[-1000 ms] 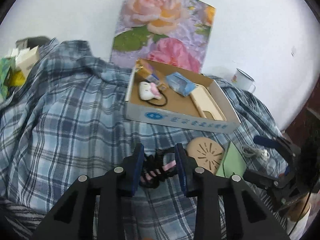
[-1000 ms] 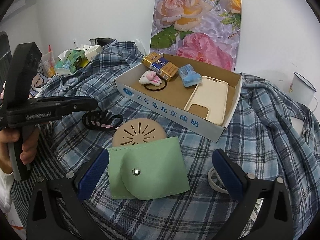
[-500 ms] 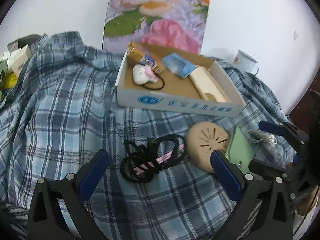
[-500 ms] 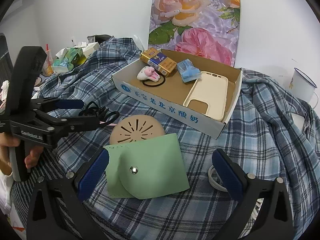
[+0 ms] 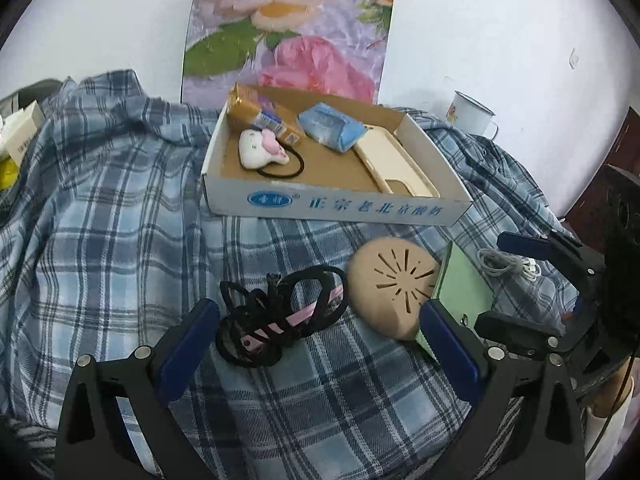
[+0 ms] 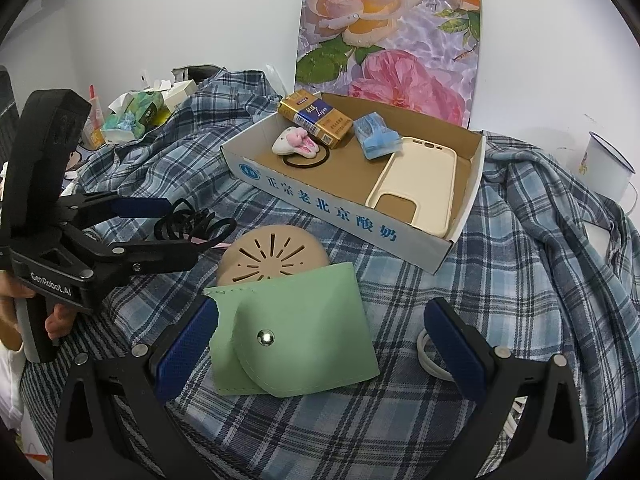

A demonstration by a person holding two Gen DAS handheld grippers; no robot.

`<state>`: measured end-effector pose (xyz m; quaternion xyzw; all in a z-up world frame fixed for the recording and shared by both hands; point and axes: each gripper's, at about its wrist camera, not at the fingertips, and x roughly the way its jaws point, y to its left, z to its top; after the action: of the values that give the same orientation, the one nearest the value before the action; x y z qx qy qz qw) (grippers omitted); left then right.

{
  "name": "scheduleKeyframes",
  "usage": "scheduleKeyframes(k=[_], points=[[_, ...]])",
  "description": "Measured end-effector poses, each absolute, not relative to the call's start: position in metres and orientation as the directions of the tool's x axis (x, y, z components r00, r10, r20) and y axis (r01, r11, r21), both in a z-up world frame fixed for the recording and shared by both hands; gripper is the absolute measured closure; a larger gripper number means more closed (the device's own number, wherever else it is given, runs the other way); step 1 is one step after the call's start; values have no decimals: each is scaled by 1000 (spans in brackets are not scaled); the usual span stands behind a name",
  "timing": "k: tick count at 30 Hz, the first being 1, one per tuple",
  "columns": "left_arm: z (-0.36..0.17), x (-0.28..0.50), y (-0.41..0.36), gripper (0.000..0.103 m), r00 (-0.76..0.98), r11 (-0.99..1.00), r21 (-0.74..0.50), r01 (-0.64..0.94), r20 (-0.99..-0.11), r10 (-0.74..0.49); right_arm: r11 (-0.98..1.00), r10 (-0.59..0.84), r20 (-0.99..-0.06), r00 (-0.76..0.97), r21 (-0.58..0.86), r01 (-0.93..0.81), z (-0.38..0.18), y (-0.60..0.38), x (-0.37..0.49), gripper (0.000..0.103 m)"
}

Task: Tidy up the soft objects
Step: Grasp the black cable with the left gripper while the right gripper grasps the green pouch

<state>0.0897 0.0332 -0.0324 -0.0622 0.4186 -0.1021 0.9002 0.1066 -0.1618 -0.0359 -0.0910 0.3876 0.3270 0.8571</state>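
A tangle of black hair ties with a pink clip (image 5: 280,316) lies on the plaid cloth (image 5: 100,240). My left gripper (image 5: 319,312) straddles it with jaws wide but closing, and neither pad touches it. The right wrist view shows that gripper (image 6: 176,228) over the hair ties (image 6: 192,226). A beige round perforated pad (image 5: 390,284) lies to their right, partly under a green snap pouch (image 6: 292,328). My right gripper (image 6: 320,312) stands open around the pouch without touching it. The cardboard box (image 5: 340,208) behind holds a plush hair tie (image 5: 262,152) and a cream phone case (image 5: 396,164).
The box also holds a gold pack (image 6: 316,116) and a blue tissue pack (image 6: 376,136). A coiled white cable (image 5: 504,266) lies right of the pouch. An enamel mug (image 6: 606,164) stands far right, tissue boxes (image 6: 136,114) far left, and a floral board (image 6: 388,44) against the wall.
My left gripper has opened from a grip on the hair ties, which now lie loose on the cloth. It also drew back slightly. The right gripper stayed put.
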Motion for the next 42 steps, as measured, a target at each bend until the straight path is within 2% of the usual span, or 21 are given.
scheduleKeyframes(k=[1, 3, 5, 9, 14, 15, 16, 17, 19, 20, 24, 33, 42], points=[[-33, 90, 34, 13, 628, 970, -202, 133, -740, -240, 769, 490, -723, 486, 97, -631, -36, -162, 107, 0], [-35, 91, 35, 29, 621, 968, -212, 133, -743, -248, 768, 491, -724, 485, 99, -632, -36, -162, 107, 0], [-36, 91, 38, 40, 621, 967, -222, 127, -742, -252, 768, 491, -724, 484, 98, -632, -36, -162, 107, 0], [-31, 87, 40, 40, 645, 957, -248, 148, -710, -284, 768, 491, -724, 484, 98, -633, -36, -162, 108, 0], [-42, 97, 36, 40, 595, 969, -216, 116, -767, -242, 769, 490, -726, 483, 99, -632, -37, -163, 108, 0], [-44, 98, 36, 43, 587, 972, -208, 108, -775, -231, 769, 490, -726, 483, 99, -632, -37, -163, 108, 0], [-45, 99, 37, 48, 584, 975, -201, 99, -781, -220, 769, 490, -726, 483, 98, -632, -37, -163, 108, 0], [-47, 99, 37, 58, 581, 975, -200, 93, -785, -216, 769, 490, -725, 483, 99, -632, -36, -163, 108, 0], [-49, 101, 39, 68, 573, 976, -201, 83, -792, -212, 769, 490, -725, 484, 99, -631, -36, -163, 107, 0], [-49, 101, 39, 79, 574, 976, -203, 84, -790, -214, 769, 491, -723, 486, 99, -631, -36, -163, 107, 0], [-47, 99, 35, 91, 583, 972, -208, 111, -778, -233, 768, 497, -718, 486, 103, -633, -36, -164, 108, 0], [-34, 87, 37, 91, 636, 964, -224, 146, -725, -265, 743, 514, -755, 407, 155, -651, -46, -159, 113, 0], [-26, 82, 42, 91, 674, 972, -209, 111, -703, -228, 717, 533, -777, 337, 203, -666, -55, -154, 117, 0]])
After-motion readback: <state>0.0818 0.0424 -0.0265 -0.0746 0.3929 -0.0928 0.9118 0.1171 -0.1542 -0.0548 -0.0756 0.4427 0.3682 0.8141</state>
